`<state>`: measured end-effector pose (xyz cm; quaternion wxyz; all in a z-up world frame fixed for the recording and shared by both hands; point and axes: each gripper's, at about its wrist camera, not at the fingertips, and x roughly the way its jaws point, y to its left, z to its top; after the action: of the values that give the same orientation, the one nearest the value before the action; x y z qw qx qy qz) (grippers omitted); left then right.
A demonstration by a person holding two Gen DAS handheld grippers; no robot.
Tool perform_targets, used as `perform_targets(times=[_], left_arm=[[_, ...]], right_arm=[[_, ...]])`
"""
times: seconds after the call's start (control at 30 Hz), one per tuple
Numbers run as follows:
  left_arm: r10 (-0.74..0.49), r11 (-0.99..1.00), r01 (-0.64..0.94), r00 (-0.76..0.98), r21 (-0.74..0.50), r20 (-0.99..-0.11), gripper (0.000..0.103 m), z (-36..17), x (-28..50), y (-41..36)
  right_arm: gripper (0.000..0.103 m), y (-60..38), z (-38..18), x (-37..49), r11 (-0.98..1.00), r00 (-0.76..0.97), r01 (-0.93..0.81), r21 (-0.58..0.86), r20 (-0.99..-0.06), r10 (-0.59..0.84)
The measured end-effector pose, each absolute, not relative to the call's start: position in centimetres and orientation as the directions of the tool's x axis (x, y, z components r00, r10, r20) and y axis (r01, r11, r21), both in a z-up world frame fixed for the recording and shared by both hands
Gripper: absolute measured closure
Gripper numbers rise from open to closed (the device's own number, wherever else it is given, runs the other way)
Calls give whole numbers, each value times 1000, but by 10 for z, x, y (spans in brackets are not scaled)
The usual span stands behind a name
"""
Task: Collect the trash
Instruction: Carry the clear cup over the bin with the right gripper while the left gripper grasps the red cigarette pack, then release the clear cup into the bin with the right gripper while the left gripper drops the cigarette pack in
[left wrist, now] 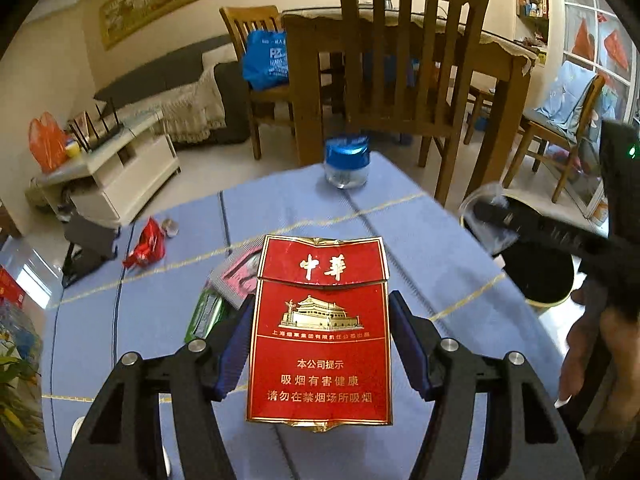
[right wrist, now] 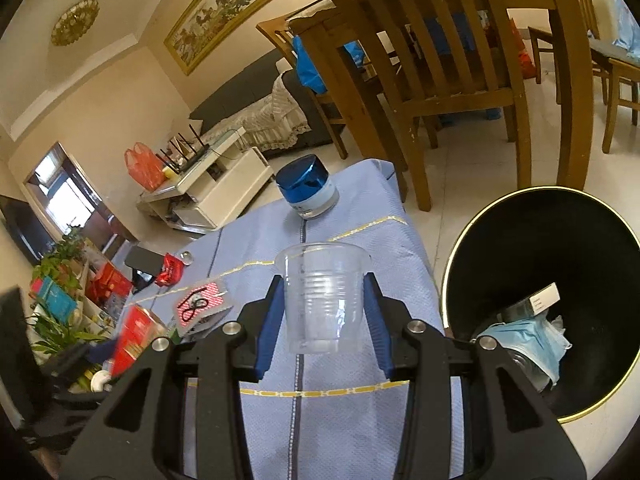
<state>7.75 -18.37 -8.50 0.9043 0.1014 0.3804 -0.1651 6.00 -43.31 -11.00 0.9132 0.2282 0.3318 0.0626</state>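
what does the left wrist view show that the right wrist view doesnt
Only the left wrist view: the red pack's printed front, clamped in the left gripper, and a hand at the right edge. Only the right wrist view: the clear cup held in the right gripper, and the mask inside the bin. Both: the blue-lidded jar on the blue cloth.

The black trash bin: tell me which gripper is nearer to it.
Right. The right gripper, holding the clear plastic cup, is beside the black trash bin at the table edge. The left gripper, gripping the red cigarette pack, is farther in over the table.
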Motion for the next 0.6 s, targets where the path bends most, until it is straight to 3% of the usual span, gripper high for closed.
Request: perform_targets(times=[0.2, 0.37, 0.47, 0.6], left_arm=[[-242, 911, 407, 659, 67, -712, 40, -76, 81, -224], [-290, 886, 459, 663, 69, -690, 40, -68, 80, -267], [-310, 866, 493, 658, 81, -686, 40, -68, 77, -292], [-323, 843, 528, 654, 106, -684, 40, -71, 77, -321]], right_arm=[[64, -459, -107, 52, 902, 772, 130, 412, -613, 169], [64, -520, -82, 34, 902, 793, 309, 301, -605, -69], [64, -552, -102, 27, 862, 758, 417, 287, -633, -156], [64, -586, -137, 30, 799, 705, 495, 341, -696, -140]])
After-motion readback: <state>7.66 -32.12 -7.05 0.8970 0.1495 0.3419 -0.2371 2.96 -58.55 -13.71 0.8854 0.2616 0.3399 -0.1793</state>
